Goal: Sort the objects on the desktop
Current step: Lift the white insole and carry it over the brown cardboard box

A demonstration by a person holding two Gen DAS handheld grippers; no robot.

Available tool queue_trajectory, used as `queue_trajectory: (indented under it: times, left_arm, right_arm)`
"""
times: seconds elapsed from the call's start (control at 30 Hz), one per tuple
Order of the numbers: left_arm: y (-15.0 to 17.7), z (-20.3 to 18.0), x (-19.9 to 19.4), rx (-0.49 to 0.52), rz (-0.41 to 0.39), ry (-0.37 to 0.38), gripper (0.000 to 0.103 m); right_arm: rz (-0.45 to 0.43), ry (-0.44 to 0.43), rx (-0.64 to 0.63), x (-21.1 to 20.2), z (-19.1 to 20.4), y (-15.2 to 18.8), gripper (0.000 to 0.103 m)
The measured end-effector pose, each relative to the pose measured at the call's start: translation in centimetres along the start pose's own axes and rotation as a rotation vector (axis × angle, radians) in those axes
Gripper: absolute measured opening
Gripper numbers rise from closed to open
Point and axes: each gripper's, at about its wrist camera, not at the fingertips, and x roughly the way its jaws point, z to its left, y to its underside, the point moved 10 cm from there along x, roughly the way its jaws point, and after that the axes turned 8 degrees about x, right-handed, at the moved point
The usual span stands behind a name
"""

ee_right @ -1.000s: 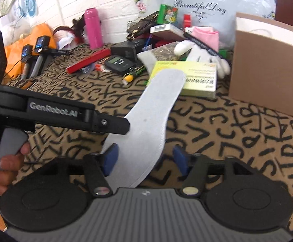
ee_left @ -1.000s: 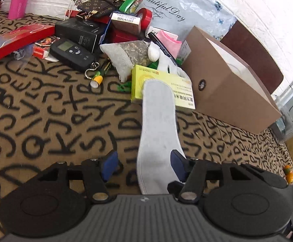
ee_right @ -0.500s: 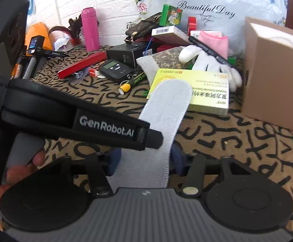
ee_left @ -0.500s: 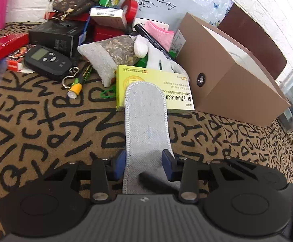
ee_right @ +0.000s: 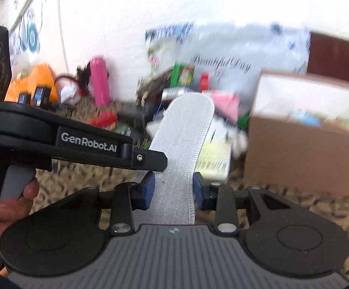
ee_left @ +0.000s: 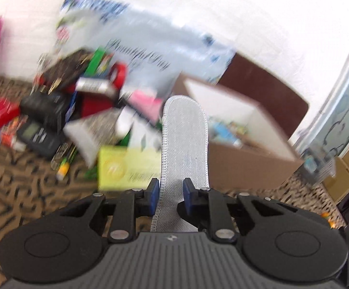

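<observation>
An open cardboard box (ee_left: 251,166) is waiting ahead and to the right of both tools as they are lifting a grey felt insole (ee_left: 185,139) clear of the patterned tablecloth (ee_left: 18,185). The left gripper (ee_left: 169,191) and right gripper (ee_right: 172,187) are each closing their blue pads on its heel end. Keeping both grips level while carrying should stop the limp toe from snagging the yellow carton (ee_left: 126,166).

Domestic room, lived-in. White brick-pattern wall (ee_right: 126,24); desk (ee_left: 18,180) under a letter-print cloth, heaped with household clutter: pink bottle (ee_right: 99,82), small boxes, printed plastic bag (ee_left: 150,55), open cardboard box (ee_right: 306,144) of oddments
</observation>
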Motion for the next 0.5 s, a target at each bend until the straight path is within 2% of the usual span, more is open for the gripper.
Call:
queue_trajectory:
  times: [0.27,0.5]
  left_arm:
    - [-8.2,-5.3,1.5,0.083,-0.141,0.056,0.021]
    - [-14.0,-10.1,5.3,0.149,-0.201,0.1,0.021]
  right_arm:
    - [-0.192,0.065,-0.026,-2.2,-4.1,-8.0,0.034]
    - [-0.328,0.143,-0.051,-2.6,-9.8,-14.3,0.034]
